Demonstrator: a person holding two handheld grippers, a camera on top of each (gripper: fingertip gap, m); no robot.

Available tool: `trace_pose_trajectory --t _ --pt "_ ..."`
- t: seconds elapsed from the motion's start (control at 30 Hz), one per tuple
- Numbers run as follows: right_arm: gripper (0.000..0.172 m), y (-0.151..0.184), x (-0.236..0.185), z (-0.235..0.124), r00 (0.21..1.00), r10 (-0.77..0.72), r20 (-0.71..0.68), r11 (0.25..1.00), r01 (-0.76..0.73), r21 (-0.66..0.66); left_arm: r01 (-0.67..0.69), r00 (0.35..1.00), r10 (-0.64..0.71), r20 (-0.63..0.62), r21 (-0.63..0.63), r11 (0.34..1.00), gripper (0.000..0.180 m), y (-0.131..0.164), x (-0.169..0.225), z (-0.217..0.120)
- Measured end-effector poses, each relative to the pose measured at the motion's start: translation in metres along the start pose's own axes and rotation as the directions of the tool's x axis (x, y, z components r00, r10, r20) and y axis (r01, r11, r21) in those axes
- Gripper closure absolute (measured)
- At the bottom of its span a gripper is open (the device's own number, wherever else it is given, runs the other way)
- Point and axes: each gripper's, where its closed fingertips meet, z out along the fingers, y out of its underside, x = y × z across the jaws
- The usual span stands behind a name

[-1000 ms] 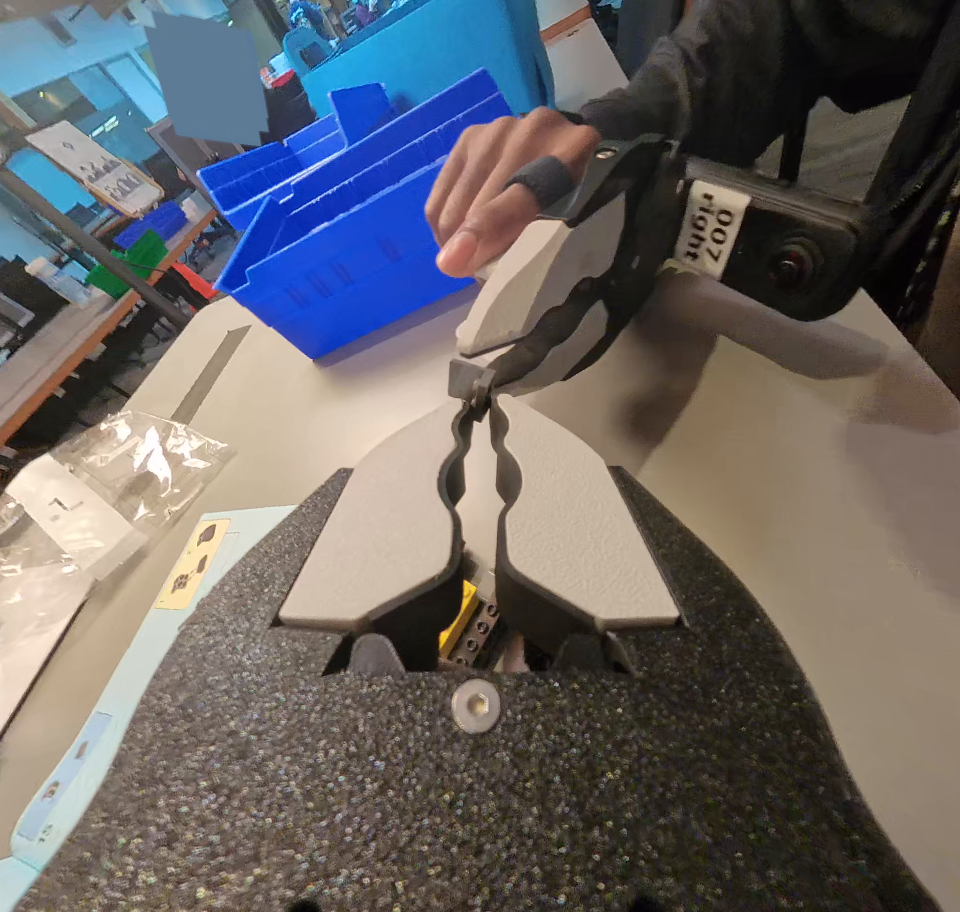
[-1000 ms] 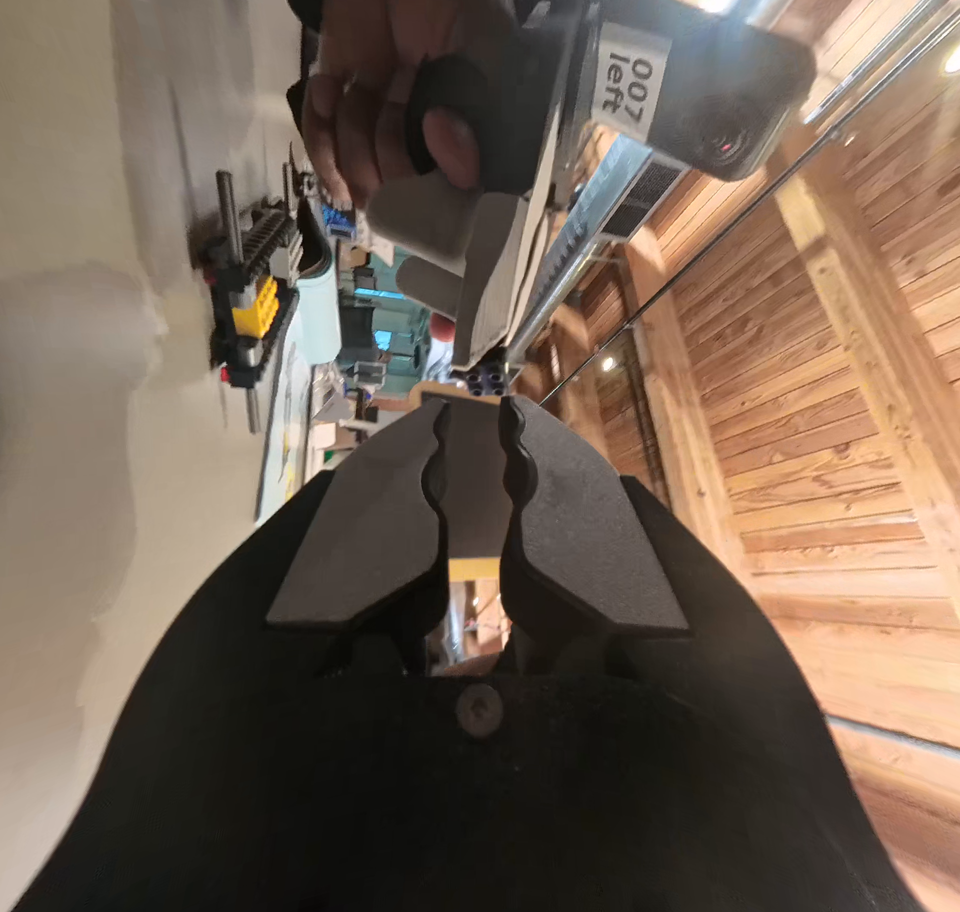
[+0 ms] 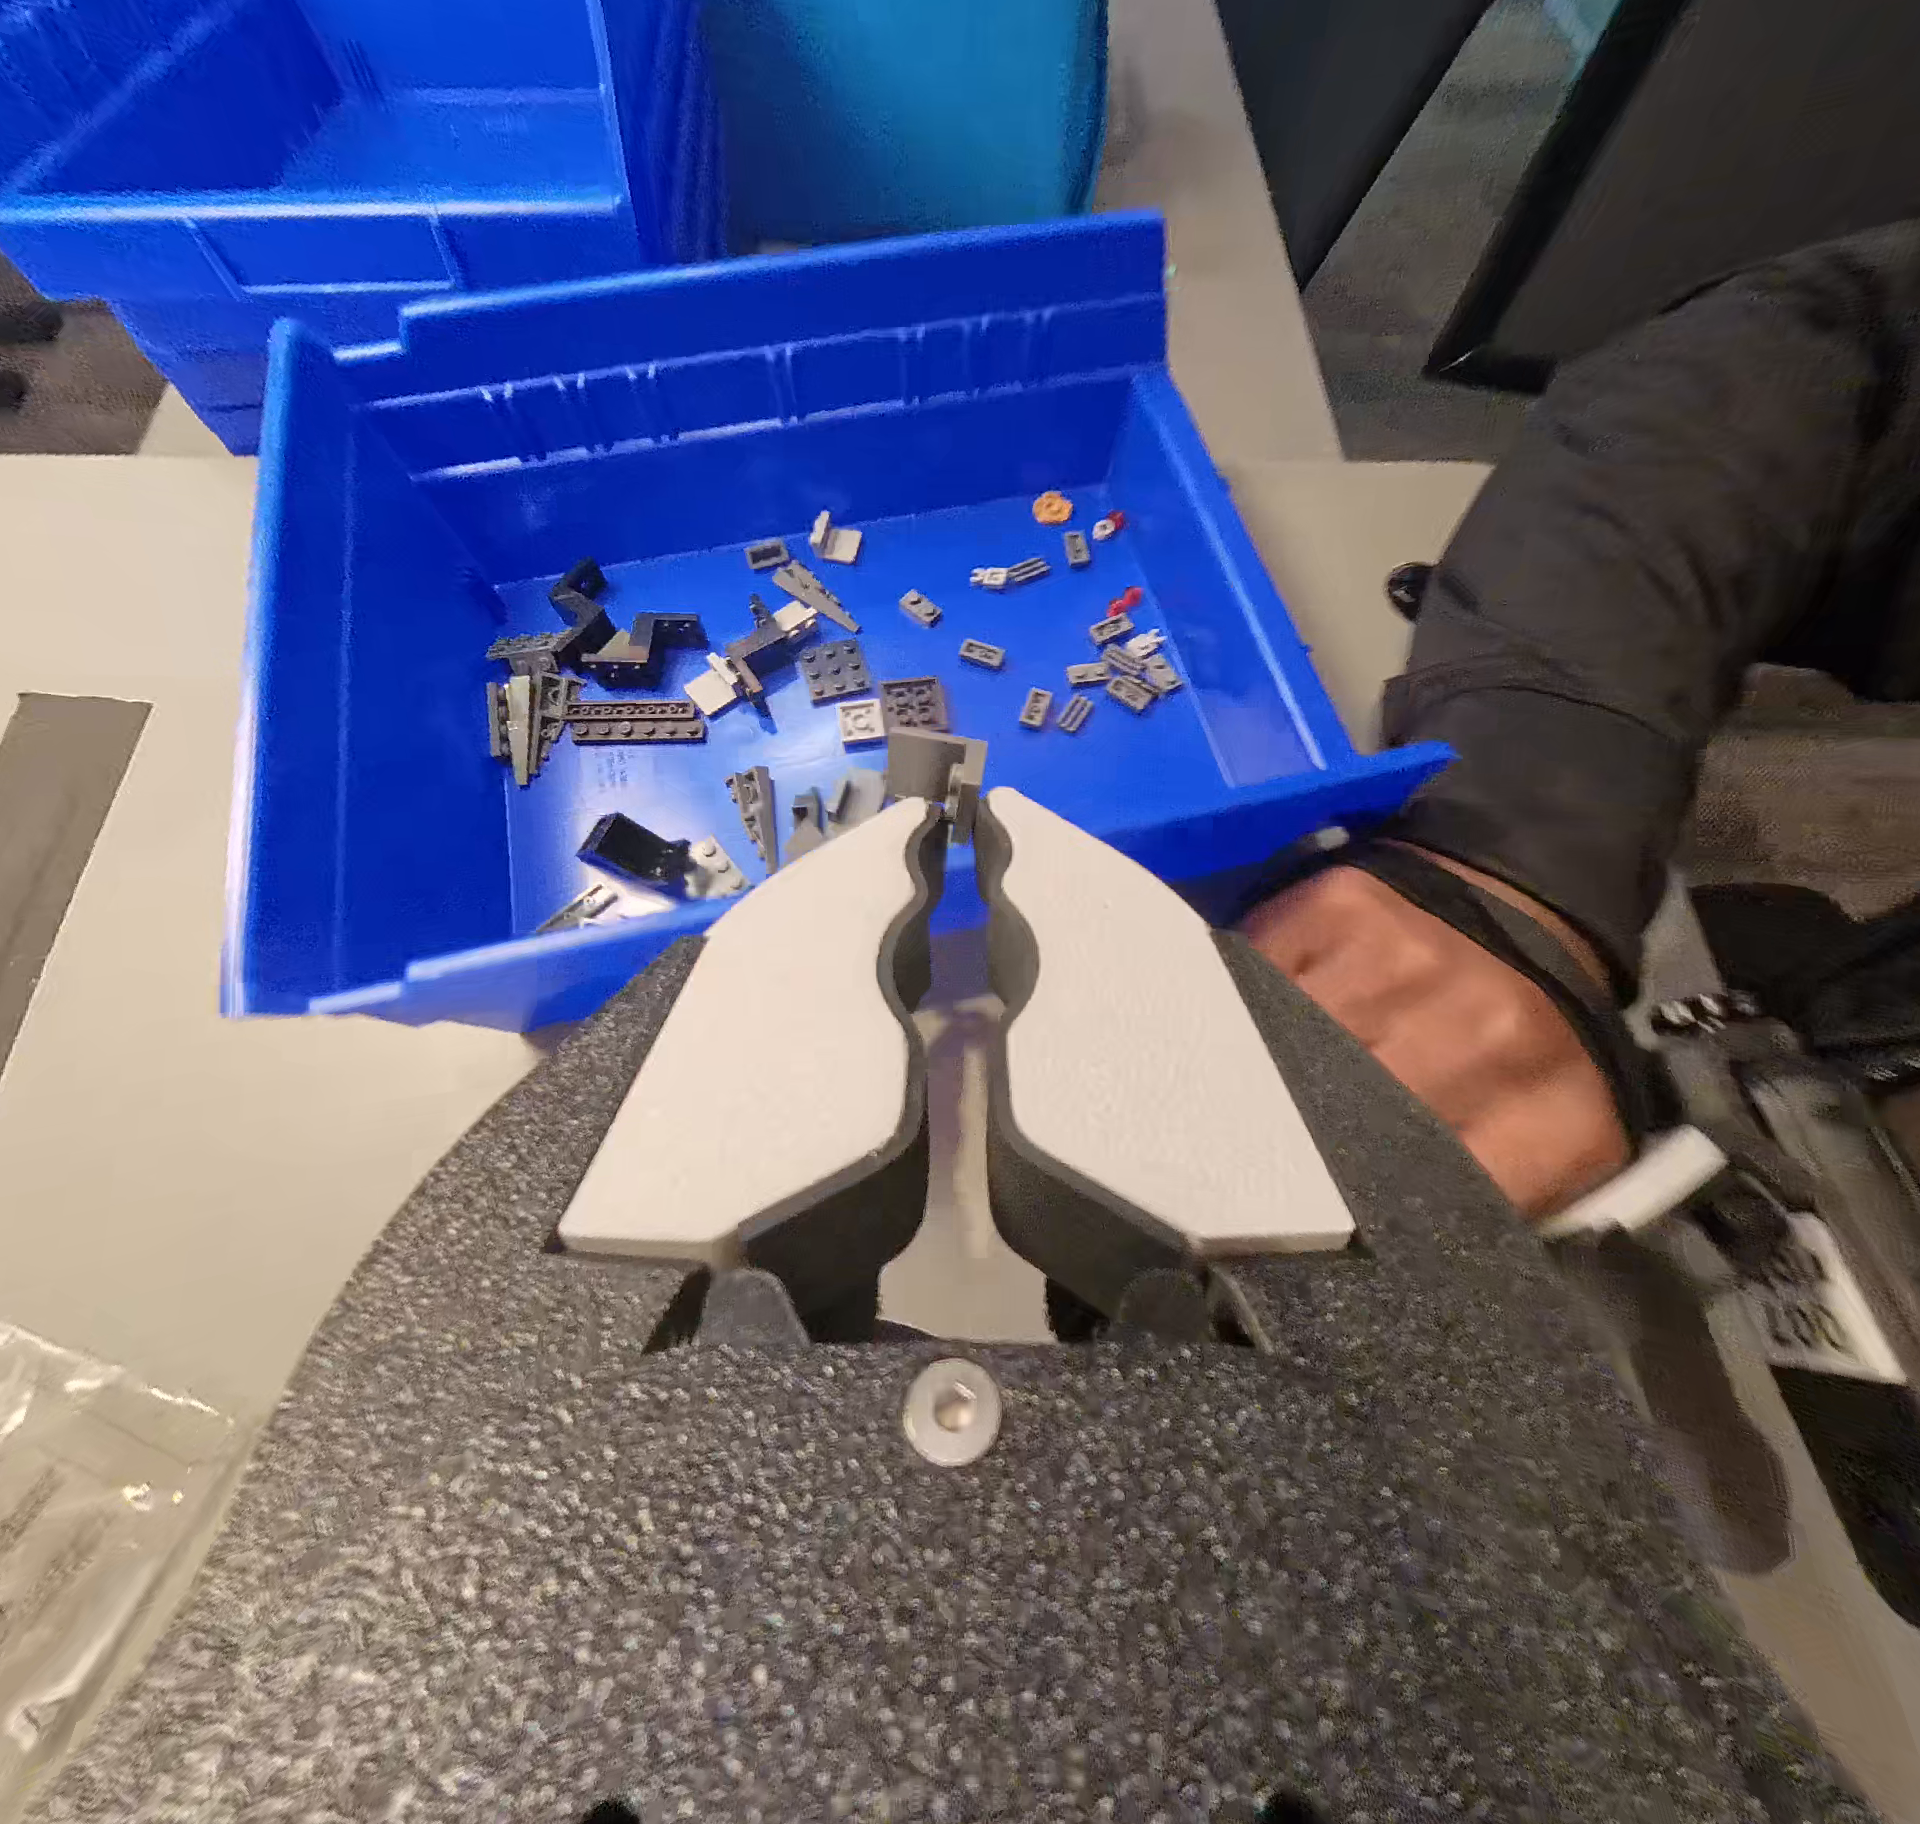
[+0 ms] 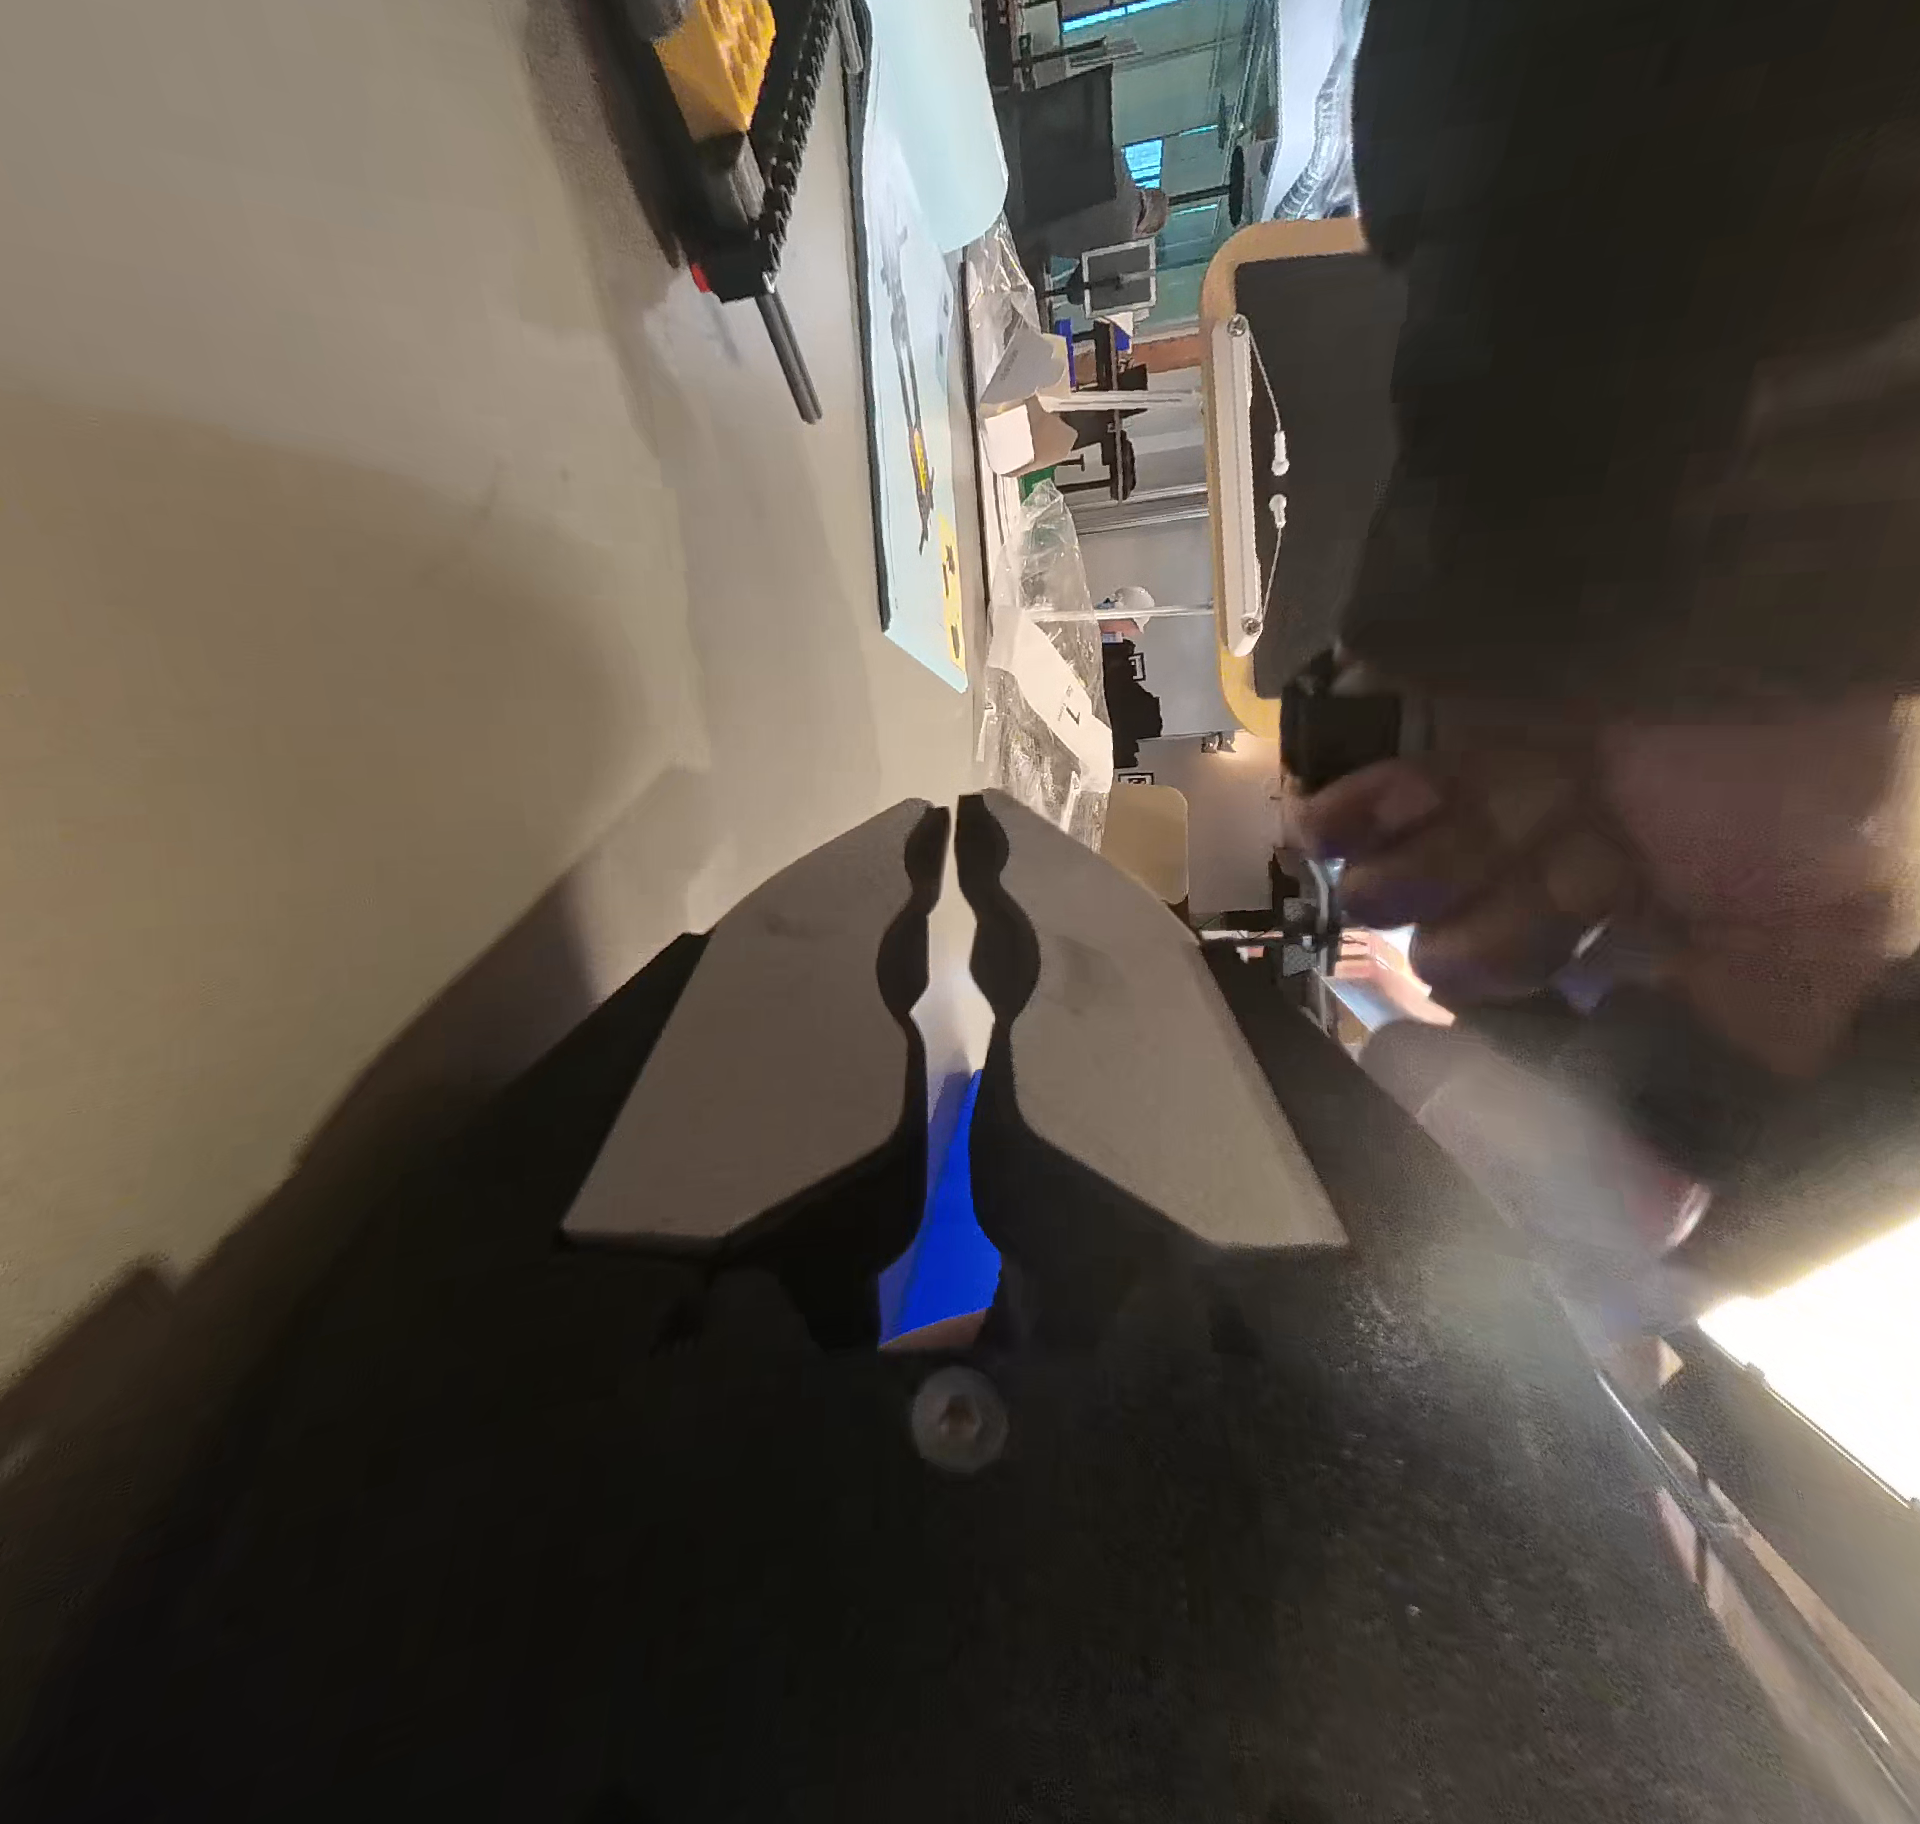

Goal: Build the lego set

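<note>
Pinching a small grey brick piece (image 3: 932, 772) at their very tips, the left gripper's (image 3: 954, 818) jaws grasp it above the near wall of the blue bin (image 3: 312, 631), with loose grey and black bricks (image 3: 831, 673) scattered on the bin floor beyond. The right gripper (image 4: 954, 810) is clenched on nothing over the beige table (image 4: 312, 424); farther off lies a yellow-and-black brick model (image 4: 727, 81).

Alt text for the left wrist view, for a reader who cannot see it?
The left gripper pinches a small grey brick piece above a blue bin of loose grey and black pieces, on a light table. A hand is at right.
</note>
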Motion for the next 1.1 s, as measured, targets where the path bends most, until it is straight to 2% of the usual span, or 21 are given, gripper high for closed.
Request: trace_pose_trajectory --t 0.13,0.4,0.57,0.67,0.9,1.1 --pt "0.170 0.001 -0.001 0.000 1.000 0.020 0.012 1.000 -0.020 -0.004 0.055 0.998 -0.054 0.016 -0.097 0.994 0.175 0.004 -0.014 0.028" --pt "0.171 0.004 -0.001 0.002 0.995 0.078 0.054 0.996 -0.076 -0.038 0.089 0.996 -0.088 0.028 -0.044 0.995 0.160 0.017 -0.013 0.021" --pt "0.169 0.008 -0.002 0.002 0.984 0.145 0.104 0.986 -0.134 -0.103 0.089 0.995 -0.090 0.053 0.016 0.996 0.160 0.021 -0.006 -0.012" --pt "0.168 0.007 0.003 0.002 0.973 0.195 0.125 0.972 -0.175 -0.156 0.086 0.991 -0.091 0.098 0.045 0.995 0.161 0.033 -0.003 -0.039" --pt "0.164 0.005 0.042 0.000 0.956 0.248 0.154 0.943 -0.202 -0.265 0.150 0.953 -0.167 0.253 0.083 0.985 0.161 0.084 -0.010 -0.103" --pt "0.163 0.018 0.092 -0.014 0.880 0.417 0.229 0.894 -0.350 -0.281 0.225 0.898 -0.250 0.361 0.111 0.968 0.161 0.134 -0.018 -0.144"
